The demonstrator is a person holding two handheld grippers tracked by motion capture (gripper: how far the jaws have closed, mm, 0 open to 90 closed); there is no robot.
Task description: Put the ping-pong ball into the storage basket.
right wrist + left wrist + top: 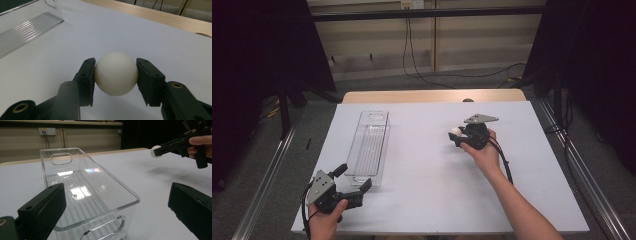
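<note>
The right gripper (457, 135) has its two black jaws clamped on either side of a white ball (116, 73), holding it lifted off the white table (432, 165), well to the right of the clear plastic bin (369, 147) and level with its far half. The left gripper (357, 187) sits just beside the bin's near end, its jaws spread wide apart with nothing between them, one jaw close to the bin's near right corner. The bin itself lies lengthwise on the left half of the table, upright, with oval handle cut-outs in both short walls.
</note>
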